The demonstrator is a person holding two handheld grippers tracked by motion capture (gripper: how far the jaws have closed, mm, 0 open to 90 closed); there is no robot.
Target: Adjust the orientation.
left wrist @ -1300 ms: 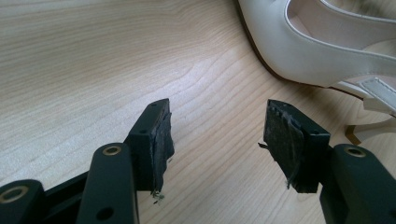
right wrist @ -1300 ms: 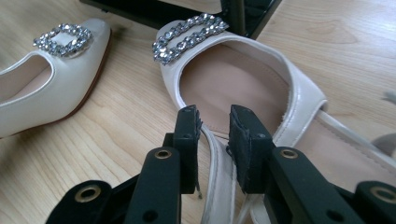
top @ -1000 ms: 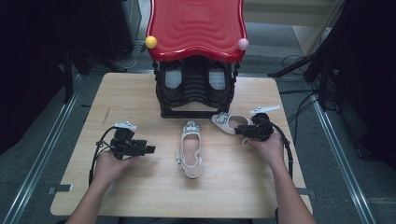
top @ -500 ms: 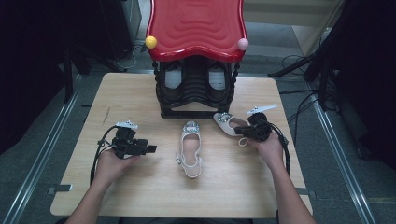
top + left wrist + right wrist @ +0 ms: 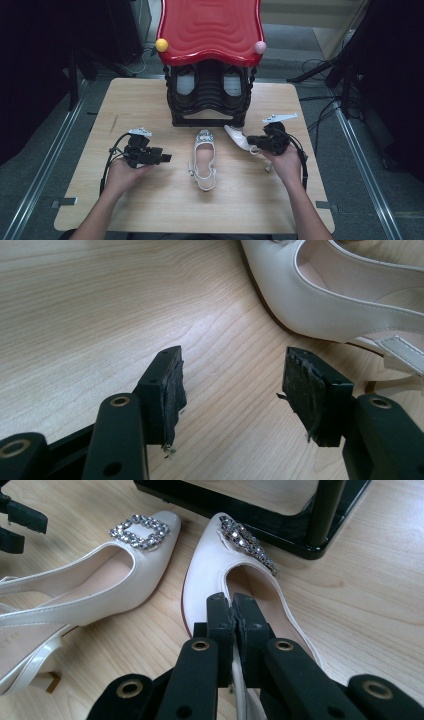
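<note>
Two white slingback shoes with rhinestone buckles are on the wooden table (image 5: 145, 100). One shoe (image 5: 204, 162) lies flat in the middle, toe toward the rack. My right gripper (image 5: 251, 142) is shut on the side wall of the other shoe (image 5: 235, 135), just right of the first. In the right gripper view the jaws (image 5: 232, 605) pinch that shoe's (image 5: 210, 565) rim behind its buckle, and the flat shoe (image 5: 100, 580) lies to the left. My left gripper (image 5: 166, 158) rests low on the table left of the middle shoe, open and empty (image 5: 232, 377), with the shoe's side (image 5: 325, 295) just ahead.
A black shoe rack (image 5: 210, 97) with a red wavy top (image 5: 210, 30) stands at the back middle of the table; its base (image 5: 280, 525) is close beyond the held shoe. Cables trail from both grippers. Metal rails run along both sides of the table.
My right gripper has shifted left and risen slightly with the shoe, whose toe now points further toward the rack. The left hand and the middle shoe have stayed put.
</note>
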